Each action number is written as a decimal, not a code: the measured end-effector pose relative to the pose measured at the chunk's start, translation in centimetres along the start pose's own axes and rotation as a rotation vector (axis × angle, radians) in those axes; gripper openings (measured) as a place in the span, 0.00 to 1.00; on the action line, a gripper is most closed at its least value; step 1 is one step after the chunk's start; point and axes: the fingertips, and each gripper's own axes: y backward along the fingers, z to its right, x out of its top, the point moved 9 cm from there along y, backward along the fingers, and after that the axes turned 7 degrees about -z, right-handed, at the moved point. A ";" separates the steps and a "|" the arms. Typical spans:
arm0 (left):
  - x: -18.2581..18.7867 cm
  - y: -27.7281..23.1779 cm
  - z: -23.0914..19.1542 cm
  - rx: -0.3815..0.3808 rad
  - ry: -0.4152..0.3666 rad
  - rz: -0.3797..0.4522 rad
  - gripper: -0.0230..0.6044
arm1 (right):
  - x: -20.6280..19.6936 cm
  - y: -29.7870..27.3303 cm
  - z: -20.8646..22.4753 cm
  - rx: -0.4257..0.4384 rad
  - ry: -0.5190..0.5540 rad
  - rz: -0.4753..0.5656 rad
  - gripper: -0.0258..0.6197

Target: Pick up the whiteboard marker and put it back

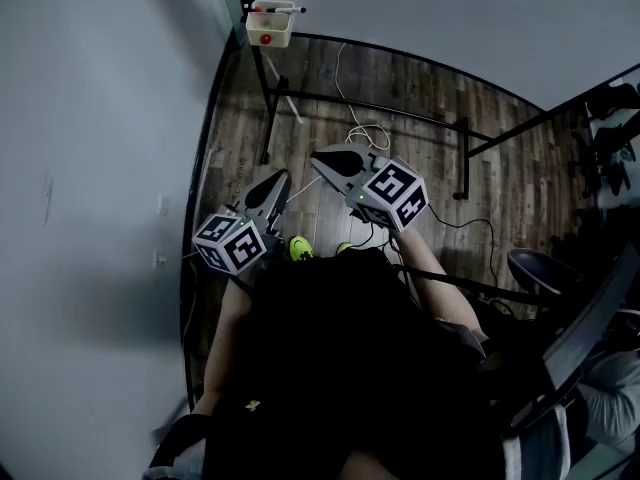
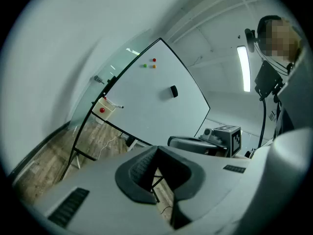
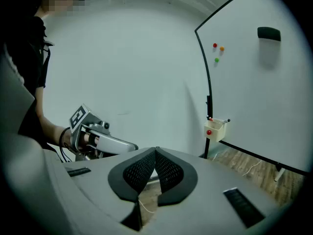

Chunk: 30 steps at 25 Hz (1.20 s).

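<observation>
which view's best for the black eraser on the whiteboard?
Right gripper view: the black eraser sits large and unobstructed high on the whiteboard. Left gripper view shows it smaller, mid-board. Head view doesn't show it.

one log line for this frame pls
phase: pre-pick | left gripper: shut, empty | right gripper: shut, empty | whiteboard marker: across box at whiteboard edge

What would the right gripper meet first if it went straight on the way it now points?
Most likely the grey wall, left of the whiteboard. The right gripper, jaws shut, aims well left of the marker box too. Nothing nearer shows in that line, though depth is unclear.
</observation>
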 end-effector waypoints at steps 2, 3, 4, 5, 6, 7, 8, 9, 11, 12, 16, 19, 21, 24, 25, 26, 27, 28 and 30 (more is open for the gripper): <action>0.2 0.0 0.0 -0.001 -0.002 0.001 0.09 | 0.1 0.0 0.1 -0.002 0.001 -0.001 0.04; 0.2 -0.1 -0.1 -0.002 -0.003 0.000 0.09 | 0.1 0.0 0.1 -0.003 -0.001 -0.001 0.04; 0.2 -0.1 -0.1 -0.003 -0.003 -0.001 0.09 | 0.1 0.0 0.1 -0.003 -0.004 0.001 0.04; 0.3 -0.1 -0.1 -0.004 -0.003 -0.002 0.09 | 0.1 0.0 0.2 -0.004 -0.009 0.005 0.04; 0.3 -0.1 -0.2 -0.004 -0.003 -0.003 0.09 | 0.1 0.0 0.4 -0.006 -0.017 0.009 0.04; 0.4 -0.1 -0.3 -0.004 -0.003 -0.003 0.09 | 0.1 0.0 0.5 -0.011 -0.025 0.014 0.04; 0.5 -0.1 -0.4 -0.003 -0.002 -0.003 0.09 | 0.2 0.0 0.8 -0.018 -0.032 0.017 0.04; 0.6 0.0 -0.6 -0.003 0.000 -0.002 0.09 | 0.2 0.1 1.0 -0.026 -0.036 0.018 0.04; 0.8 0.1 -0.9 0.000 0.004 -0.003 0.09 | 0.3 0.2 1.3 -0.045 -0.041 0.019 0.04; 0.8 0.1 -1.0 0.001 0.006 -0.003 0.09 | 0.4 0.2 1.4 -0.052 -0.044 0.019 0.04; 0.6 0.9 -1.5 0.001 0.007 -0.004 0.09 | 0.2 0.2 1.1 -0.073 -0.050 0.015 0.04; 0.1 1.7 -2.1 -0.005 0.012 -0.006 0.09 | -0.3 -0.3 0.6 -0.081 -0.046 -0.011 0.04; -0.2 1.9 -2.4 -0.008 0.020 -0.012 0.09 | -0.5 -0.5 0.5 -0.086 -0.039 -0.027 0.04; -0.3 2.0 -2.8 -0.011 0.026 -0.015 0.09 | -0.3 -0.6 0.6 -0.097 -0.037 -0.032 0.04; -0.3 2.0 -2.9 -0.013 0.028 -0.015 0.09 | -0.3 -0.5 0.7 -0.100 -0.038 -0.033 0.04; -0.3 2.0 -3.0 -0.014 0.030 -0.015 0.09 | -0.3 -0.5 0.8 -0.104 -0.038 -0.036 0.04; -0.3 2.0 -3.1 -0.015 0.032 -0.017 0.09 | -0.4 -0.5 0.9 -0.107 -0.039 -0.040 0.04; -0.4 1.9 -3.2 -0.014 0.034 -0.020 0.09 | -0.4 -0.4 1.0 -0.111 -0.039 -0.043 0.04; -0.3 1.6 -3.3 -0.013 0.039 -0.023 0.09 | -0.5 -0.3 1.4 -0.118 -0.040 -0.049 0.04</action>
